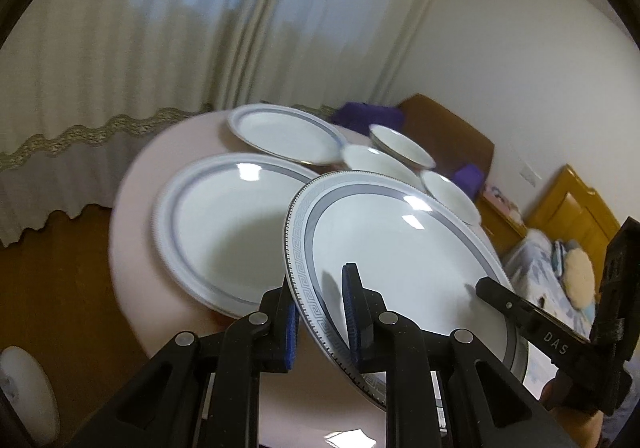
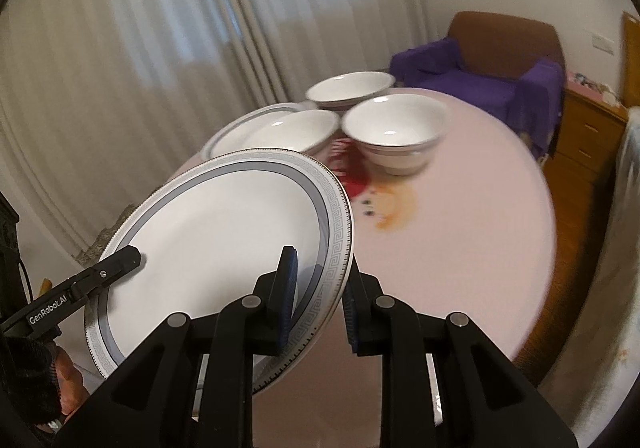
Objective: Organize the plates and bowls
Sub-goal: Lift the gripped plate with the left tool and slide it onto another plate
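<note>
Both grippers are on the same plate here. Closest in, the left gripper [image 1: 322,312] clamps the near-left rim of the key-pattern plate [image 1: 404,260], one blue pad above the rim and one below, jaws pinched narrow on the china. On the opposite edge the right gripper [image 2: 318,302] straddles the rim the same way, one finger over the plate's face, the other under its edge, closed on it too. The plate hangs tilted between the two, lifted clear above the pink round table [image 2: 460,215], its grey band and Greek-key border sharp in both views.

Just beyond it in the left wrist view, a second large plate [image 1: 224,228] lies flat on the table, partly tucked behind the held one. Farther back sits a third plate [image 1: 286,135] near the table's far edge, blurred by motion.

To the right of those, three white bowls cluster together: the nearest bowl [image 2: 394,131] stands upright beside a red stain [image 2: 352,167] on the tablecloth, a shallower bowl [image 2: 292,131] sits just left of it, and the rear bowl [image 2: 350,87] is behind both.

Past the table, a brown armchair [image 2: 504,31] draped in purple cloth [image 2: 460,83] stands against the wall, with pale curtains [image 2: 160,47] filling the background.
</note>
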Demonstrator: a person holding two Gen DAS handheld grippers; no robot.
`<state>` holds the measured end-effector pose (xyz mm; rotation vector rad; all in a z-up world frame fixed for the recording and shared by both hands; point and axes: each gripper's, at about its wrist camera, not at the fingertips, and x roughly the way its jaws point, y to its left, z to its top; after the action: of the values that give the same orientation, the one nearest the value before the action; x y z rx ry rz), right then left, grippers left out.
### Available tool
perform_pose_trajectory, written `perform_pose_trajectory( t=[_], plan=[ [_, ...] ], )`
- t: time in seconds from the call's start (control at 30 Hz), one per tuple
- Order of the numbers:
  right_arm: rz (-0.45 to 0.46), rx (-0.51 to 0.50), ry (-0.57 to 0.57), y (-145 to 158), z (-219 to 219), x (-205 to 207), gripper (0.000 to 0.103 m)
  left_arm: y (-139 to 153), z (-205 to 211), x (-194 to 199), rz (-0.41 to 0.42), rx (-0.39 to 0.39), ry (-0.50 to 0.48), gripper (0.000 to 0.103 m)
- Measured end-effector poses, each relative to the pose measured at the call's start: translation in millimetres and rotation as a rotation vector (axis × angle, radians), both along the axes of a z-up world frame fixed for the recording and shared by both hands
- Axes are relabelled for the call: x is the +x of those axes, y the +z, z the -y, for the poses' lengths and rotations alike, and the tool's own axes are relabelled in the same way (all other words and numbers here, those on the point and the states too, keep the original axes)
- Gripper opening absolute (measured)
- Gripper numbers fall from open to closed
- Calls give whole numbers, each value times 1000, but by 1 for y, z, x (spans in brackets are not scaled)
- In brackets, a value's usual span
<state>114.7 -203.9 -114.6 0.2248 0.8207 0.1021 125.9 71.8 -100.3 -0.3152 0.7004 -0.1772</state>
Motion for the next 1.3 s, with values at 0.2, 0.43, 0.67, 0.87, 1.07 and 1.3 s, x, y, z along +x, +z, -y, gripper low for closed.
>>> perform_pose_trajectory(
  t=[0.2,0.43,0.67,0.87,1.07,1.3],
  plan=[
    [-16,17,49,-9,-39,26,21,-7,-31,2,-17,18,67,16],
    [-42,22,60,-21,-59,53,21,-8,-42,19,-38,30,92,16],
    [-64,15,61,-30,-70,65,21,-13,-46,39,-62,31,104,16],
    [-81,3,51,-37,-76,72,21,-19,-49,61,-80,27,105,16],
    [-90,-29,33,-37,-83,72,21,-28,-53,77,-107,14,112,16],
    [-117,-69,8,-41,-89,75,23,-29,-51,83,-105,6,111,17]
  ],
)
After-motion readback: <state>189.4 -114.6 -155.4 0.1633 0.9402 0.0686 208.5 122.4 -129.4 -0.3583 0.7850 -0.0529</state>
